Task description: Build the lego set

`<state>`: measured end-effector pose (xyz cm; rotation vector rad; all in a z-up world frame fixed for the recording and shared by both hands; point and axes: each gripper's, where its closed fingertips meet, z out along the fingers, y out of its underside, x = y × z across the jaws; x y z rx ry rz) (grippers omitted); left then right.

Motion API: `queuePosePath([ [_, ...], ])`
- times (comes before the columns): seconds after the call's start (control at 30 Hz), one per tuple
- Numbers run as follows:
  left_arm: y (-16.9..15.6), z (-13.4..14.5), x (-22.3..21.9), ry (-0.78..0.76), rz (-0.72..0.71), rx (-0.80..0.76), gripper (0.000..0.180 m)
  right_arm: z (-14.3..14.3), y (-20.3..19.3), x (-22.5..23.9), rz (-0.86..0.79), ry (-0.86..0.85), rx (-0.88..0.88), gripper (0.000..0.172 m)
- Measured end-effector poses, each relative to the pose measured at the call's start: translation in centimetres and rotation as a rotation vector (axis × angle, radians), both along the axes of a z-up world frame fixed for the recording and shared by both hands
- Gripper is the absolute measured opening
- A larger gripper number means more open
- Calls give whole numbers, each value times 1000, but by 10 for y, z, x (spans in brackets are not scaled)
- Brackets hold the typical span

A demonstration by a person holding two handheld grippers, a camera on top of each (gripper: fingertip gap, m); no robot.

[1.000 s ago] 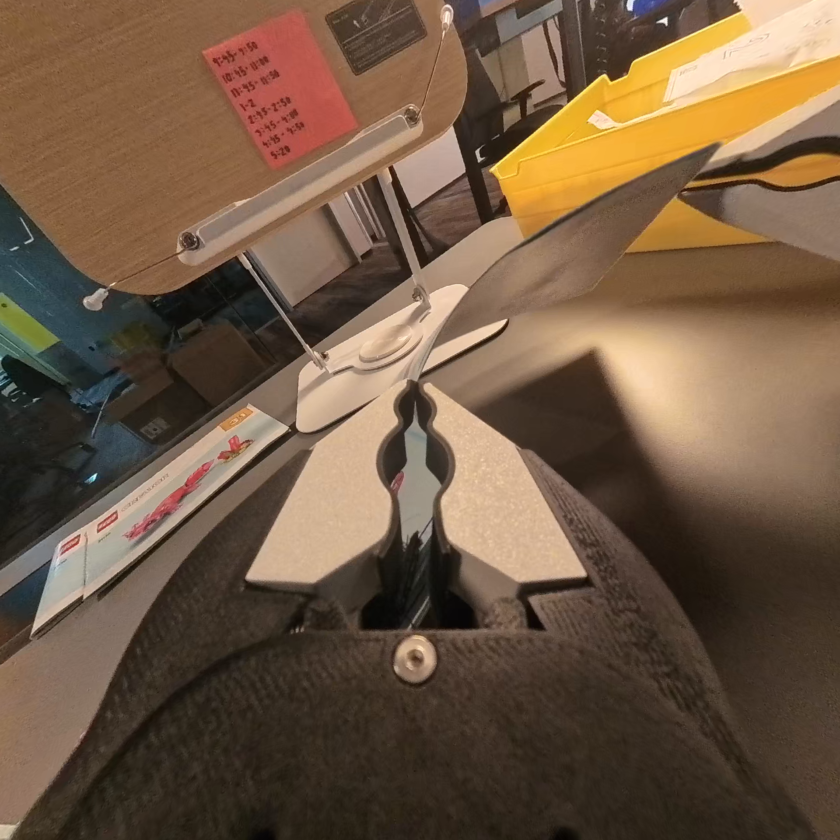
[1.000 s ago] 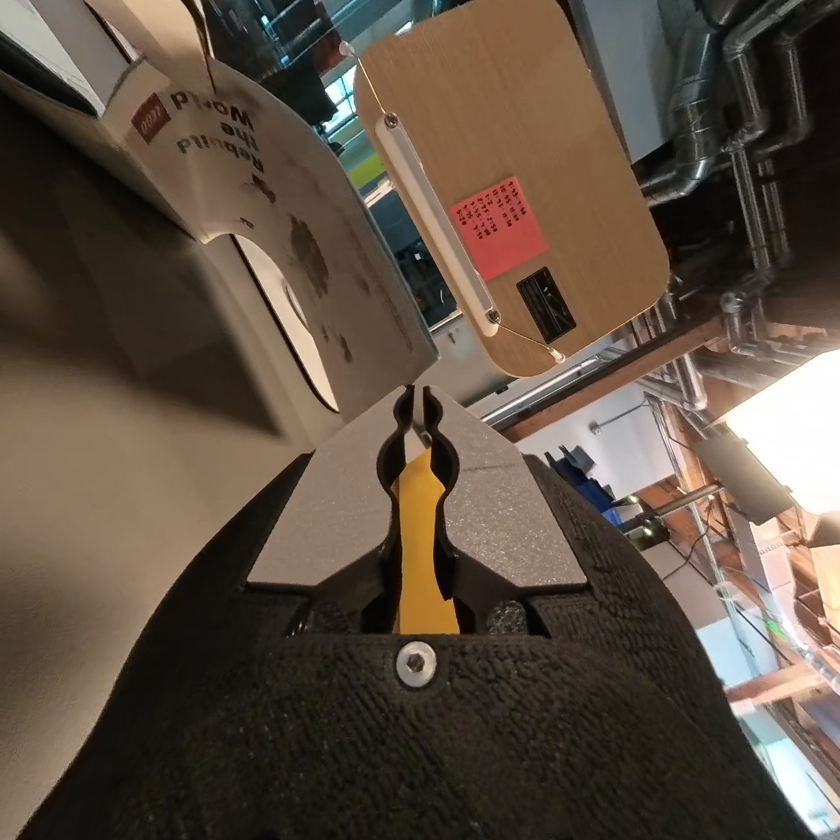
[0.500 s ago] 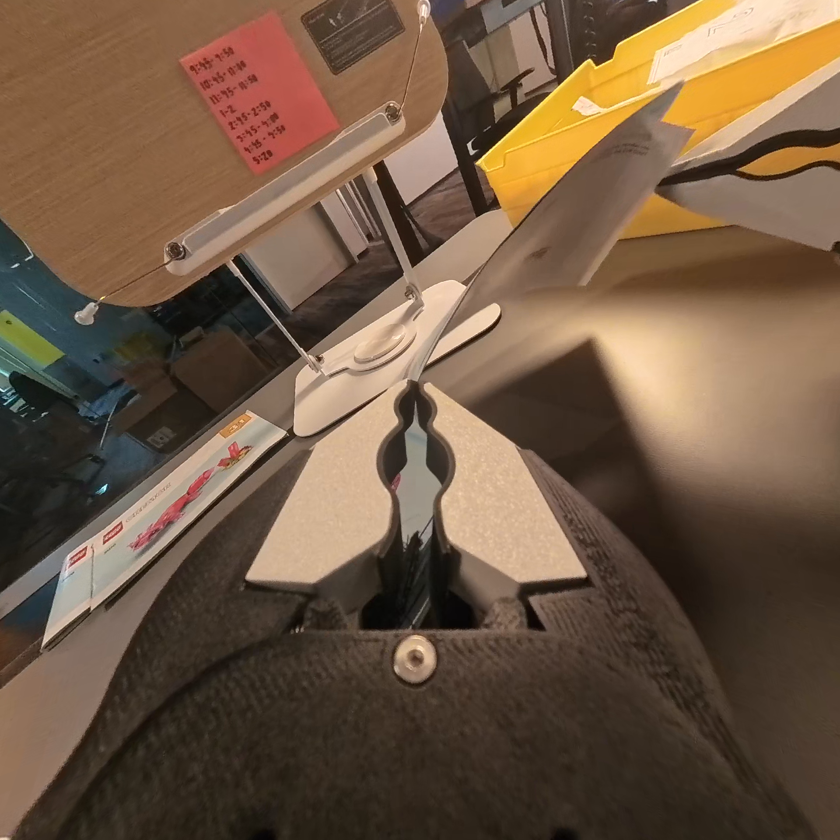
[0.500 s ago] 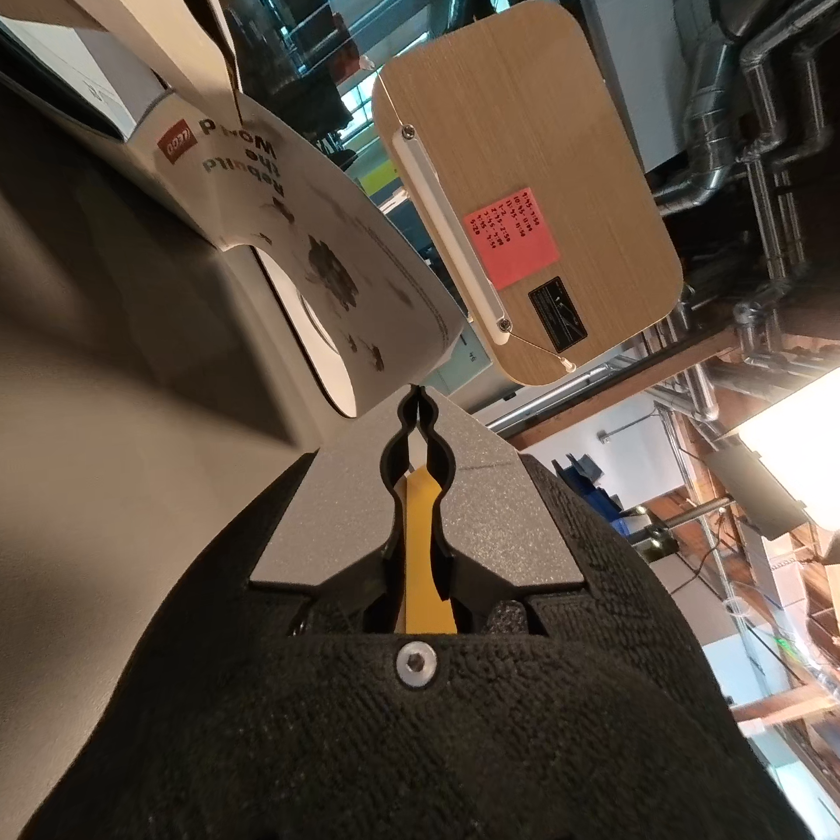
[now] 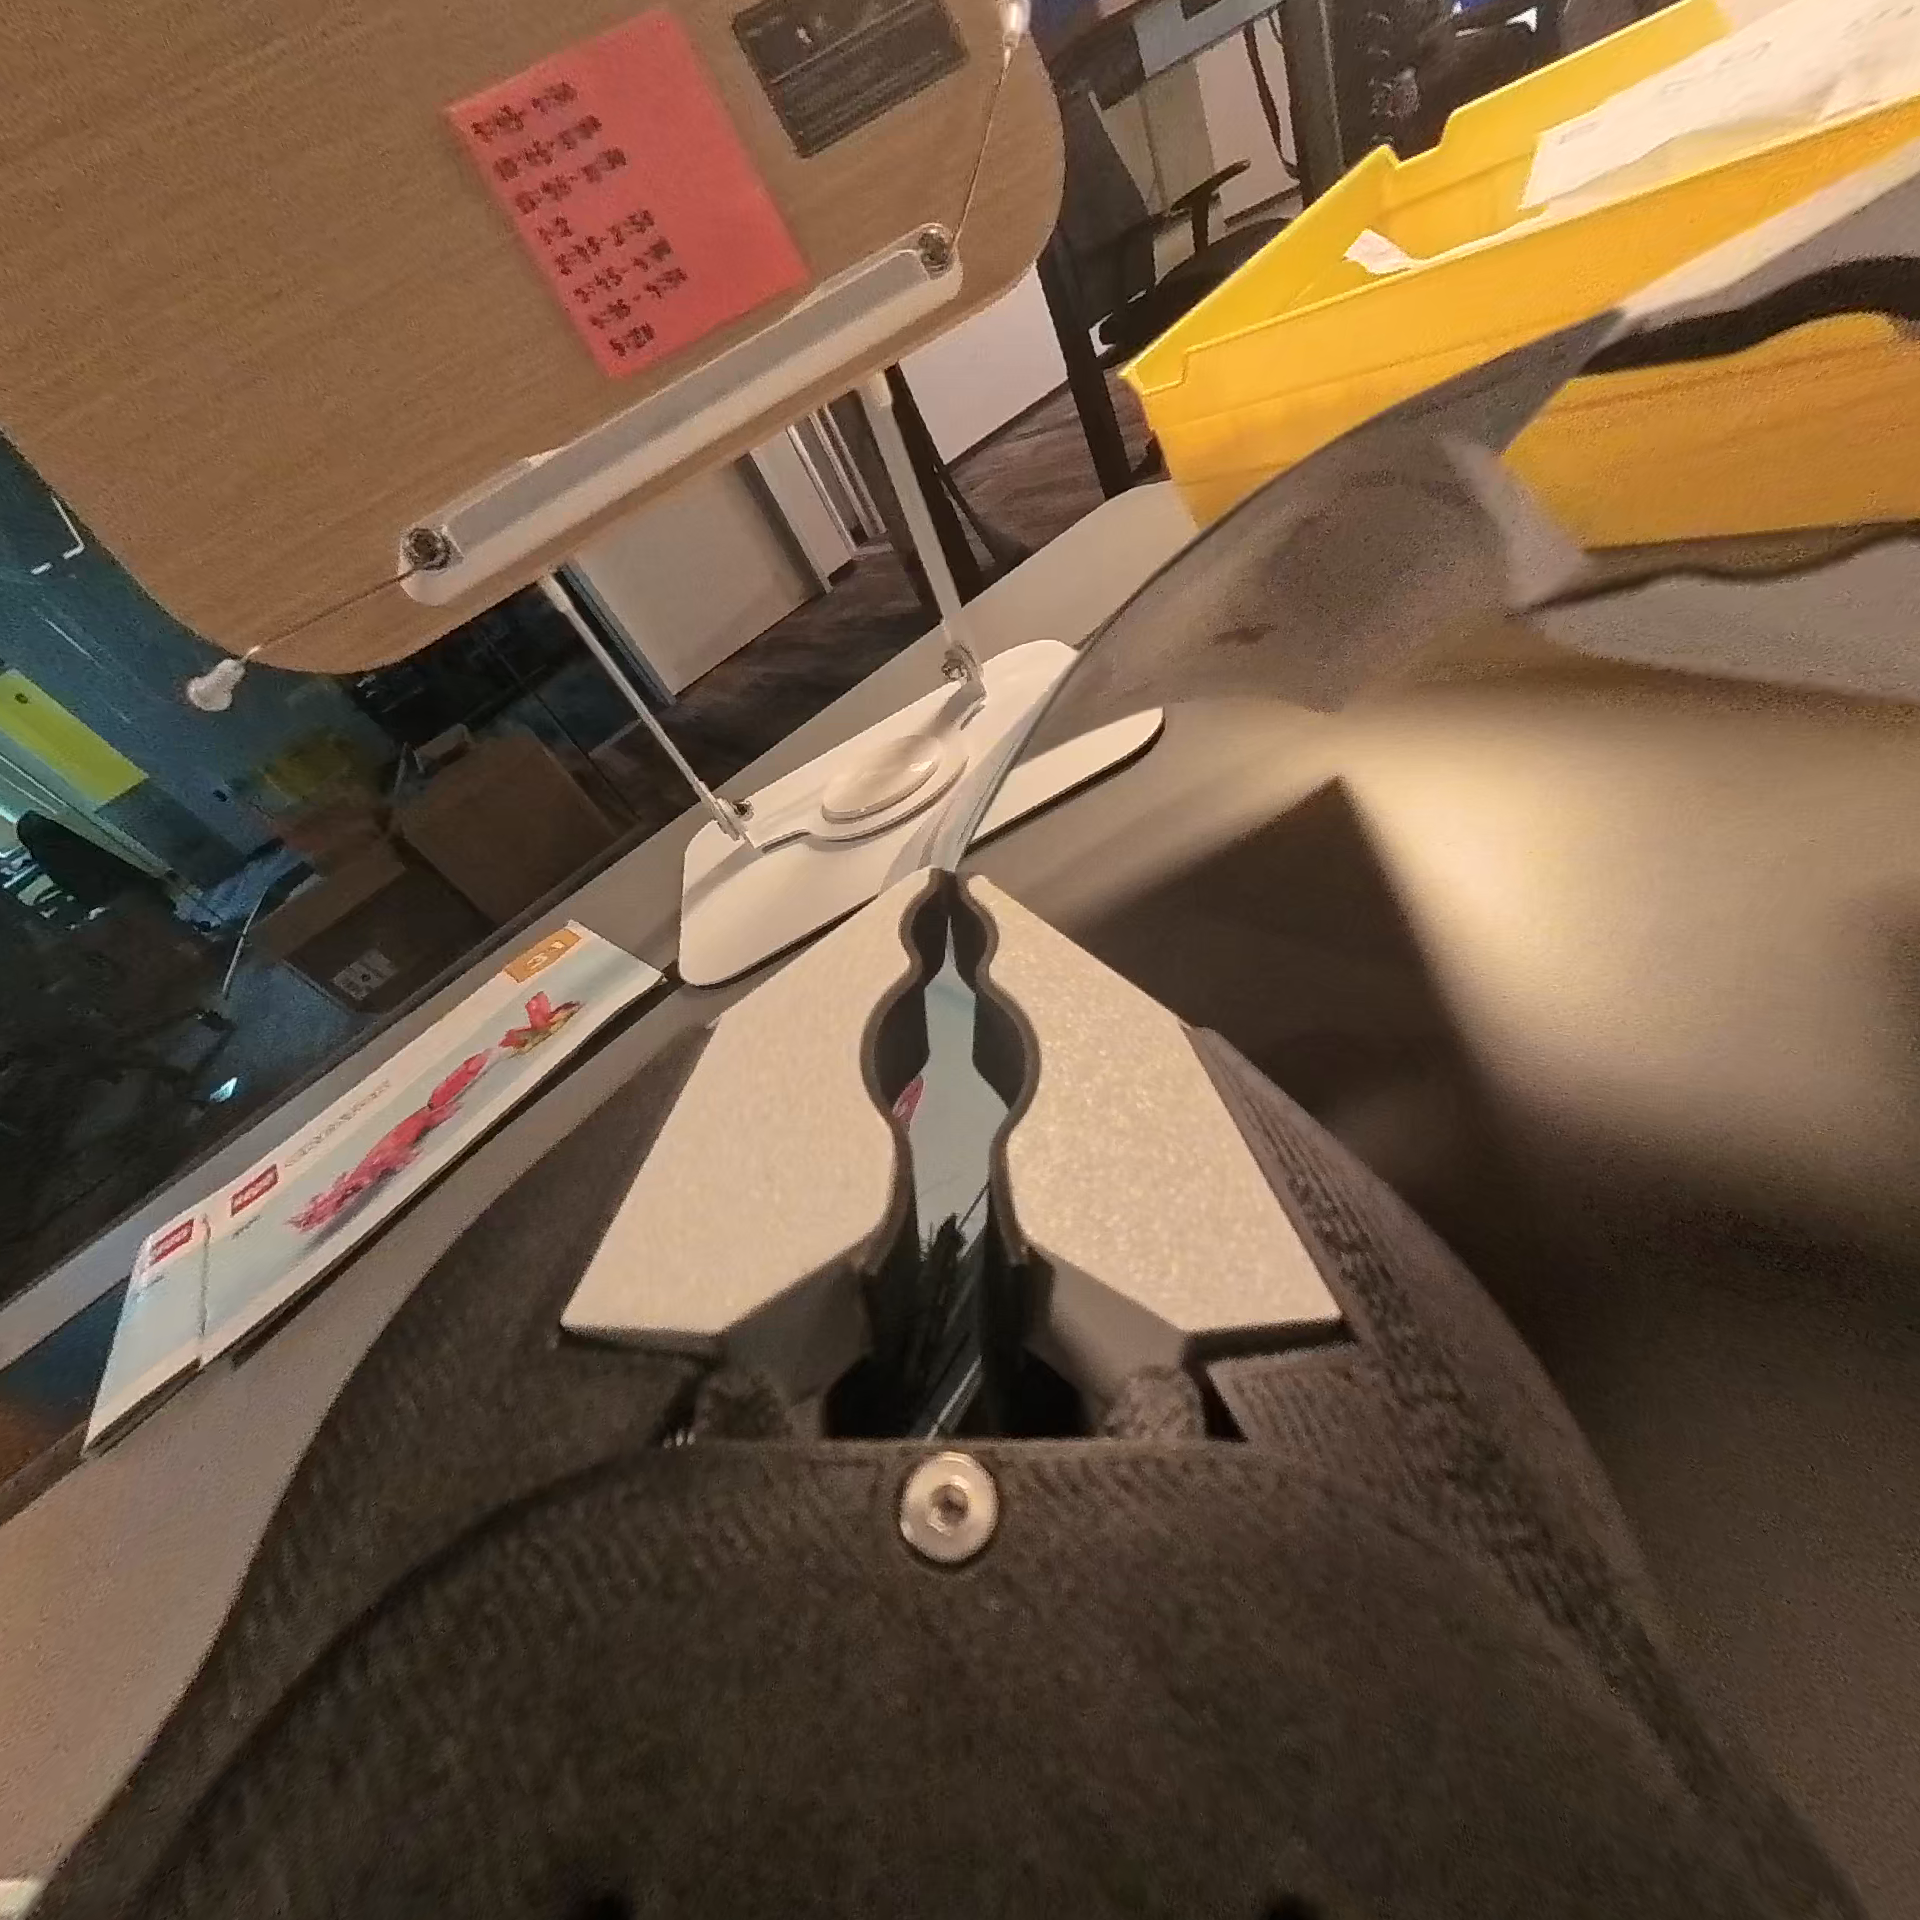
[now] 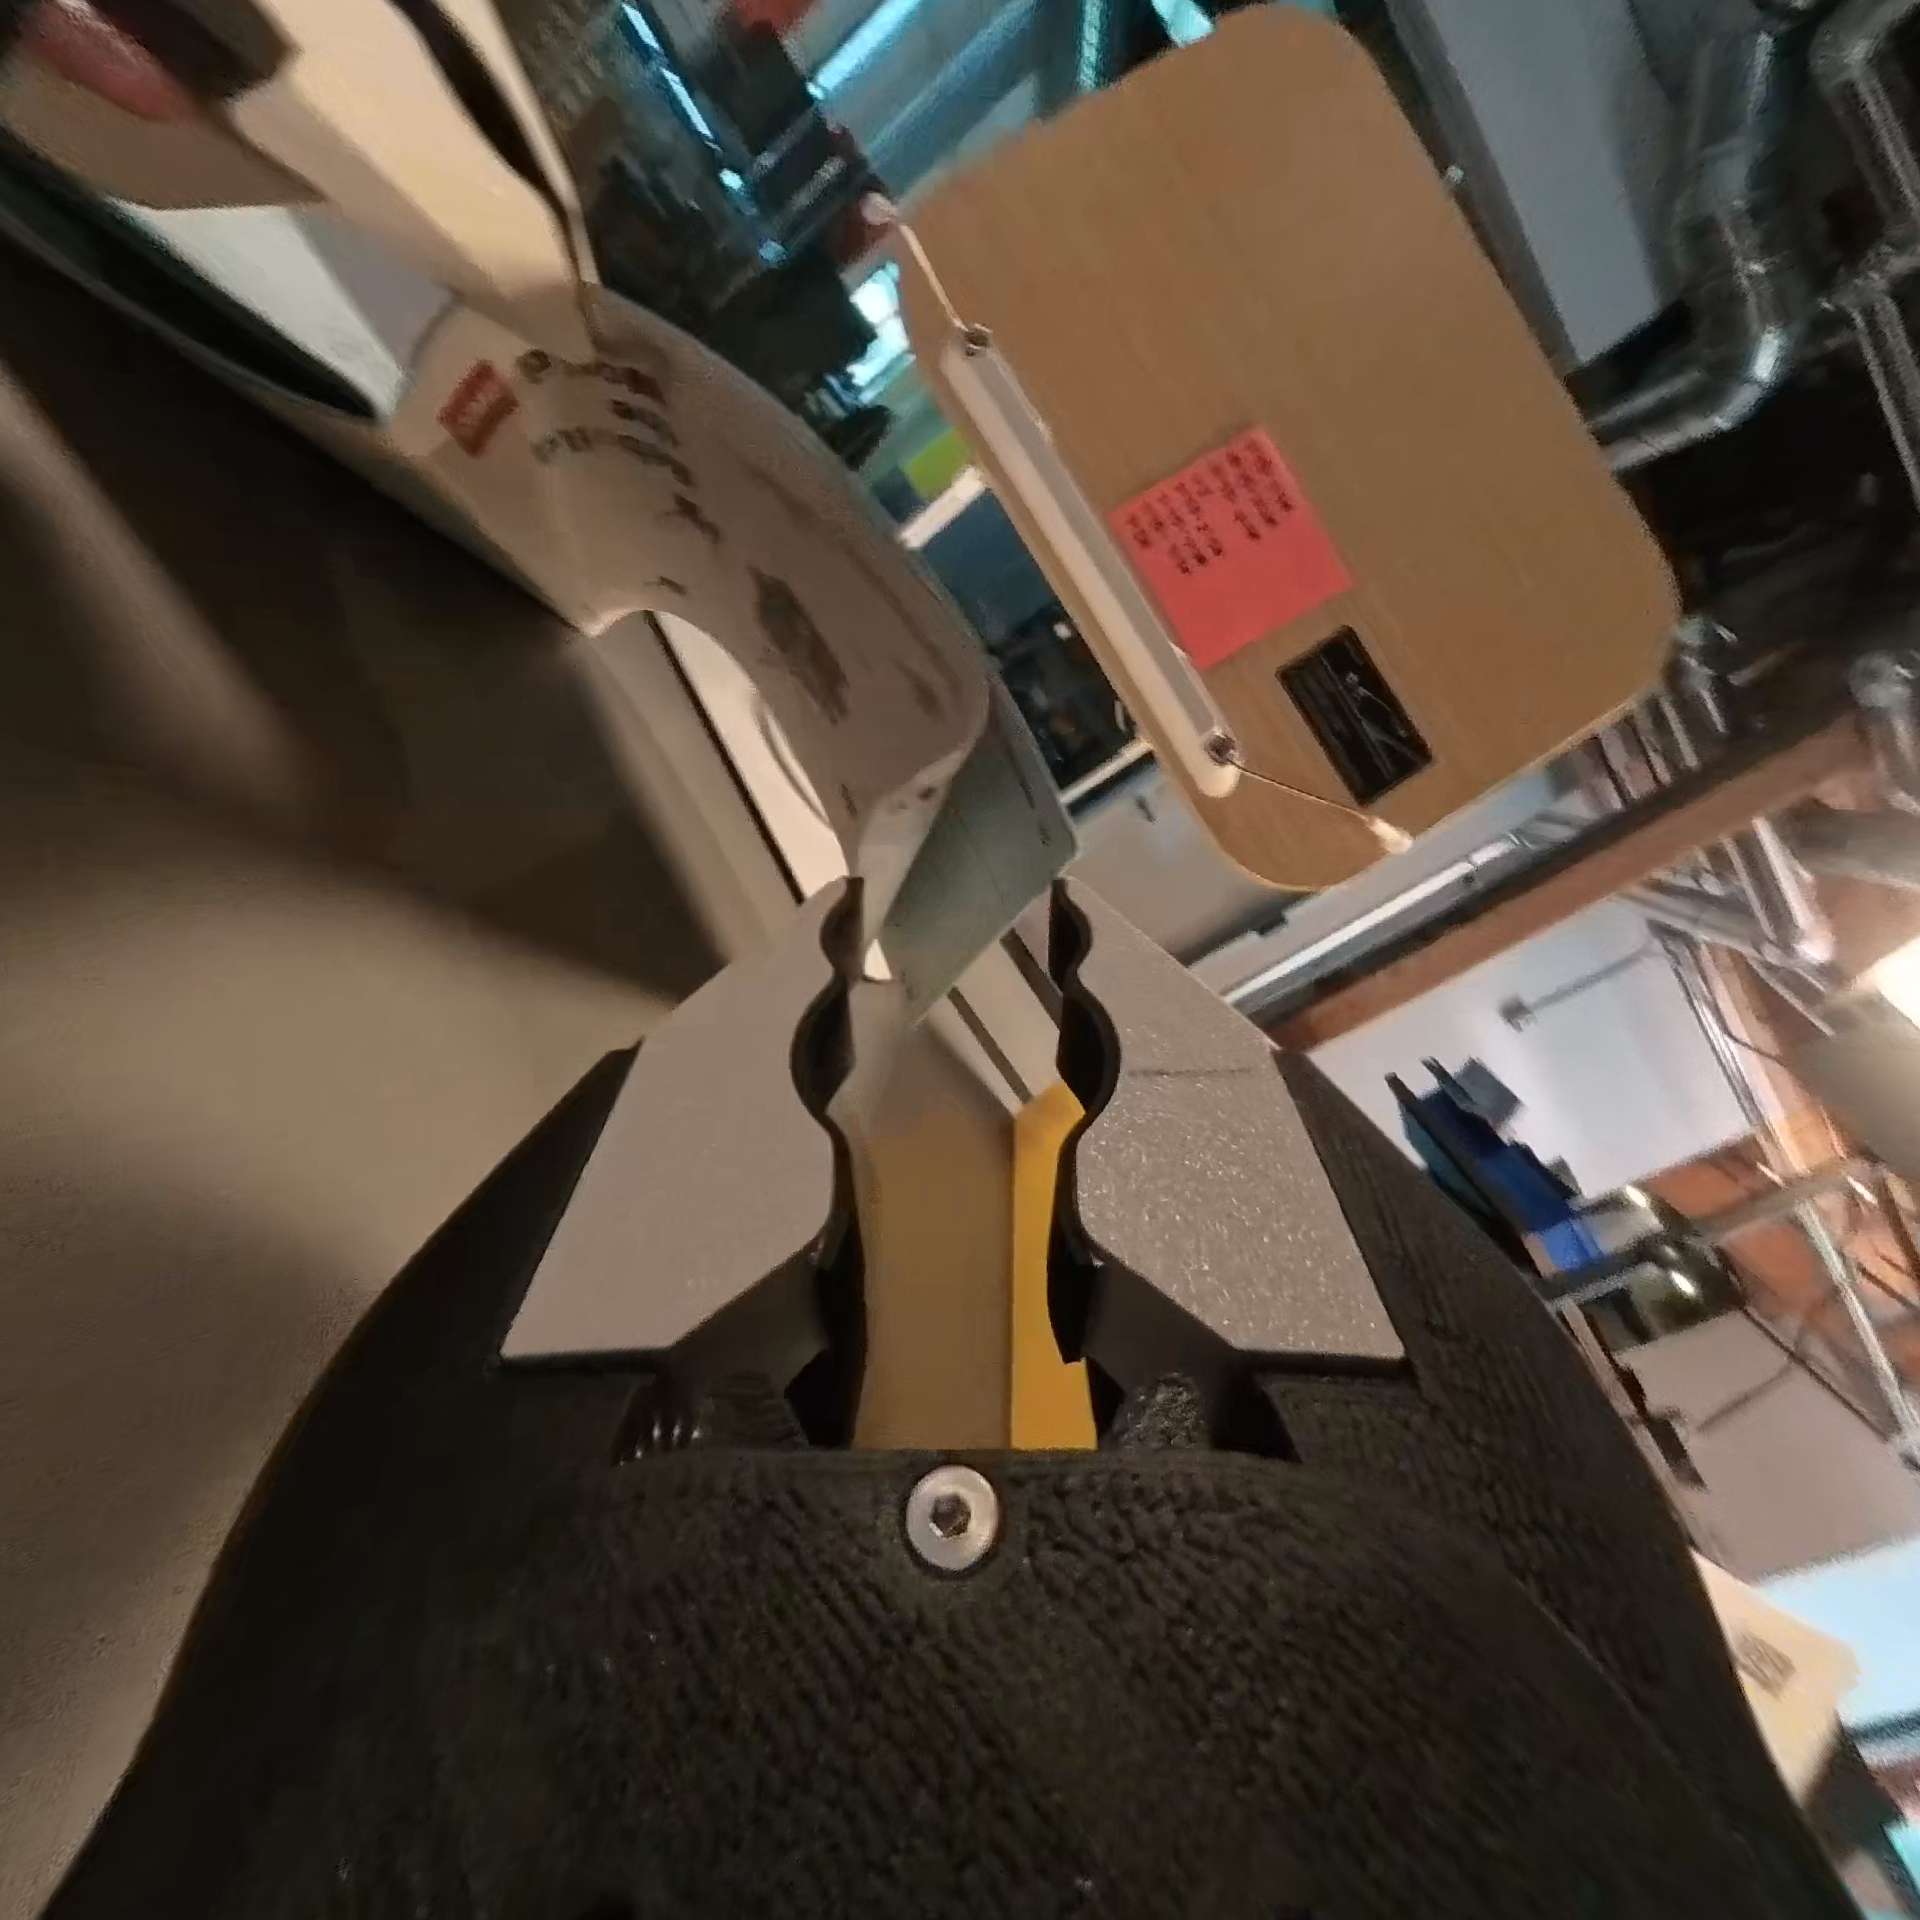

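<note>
The left gripper (image 5: 948,883) pinches a booklet (image 5: 1351,582) (bowed upward); the right gripper (image 6: 956,914) gapes, booklet corner loose between its fingertips.

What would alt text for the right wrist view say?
The right gripper stands open, a curled white printed booklet's page corner loose between its fingers. Beyond hangs a wooden board bearing a pink note.

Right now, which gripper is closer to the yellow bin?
Right. The right gripper, farther off in the left wrist view, hangs just before the yellow bin; the left gripper, shut on the booklet, is farther back.
</note>
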<state>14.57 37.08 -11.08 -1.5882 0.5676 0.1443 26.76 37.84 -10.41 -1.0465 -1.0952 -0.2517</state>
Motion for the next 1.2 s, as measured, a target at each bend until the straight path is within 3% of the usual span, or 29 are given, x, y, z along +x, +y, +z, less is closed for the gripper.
queuePosePath([
  [0.53, 1, 2, -7, -64, 15, -11, 0, 2, -10, -2, 162, 90, -101, 97],
  [0.83, 3, 3, -10, -88, 26, -17, 0, 23, -21, 8, 209, 157, -49, 93],
  [1.1, 4, 4, -13, -114, 33, -20, 0, 43, -41, 8, 259, 186, 53, 71],
  [1.2, 4, 3, -13, -109, 33, -19, 0, 37, -46, 0, 296, 162, 20, 66],
])
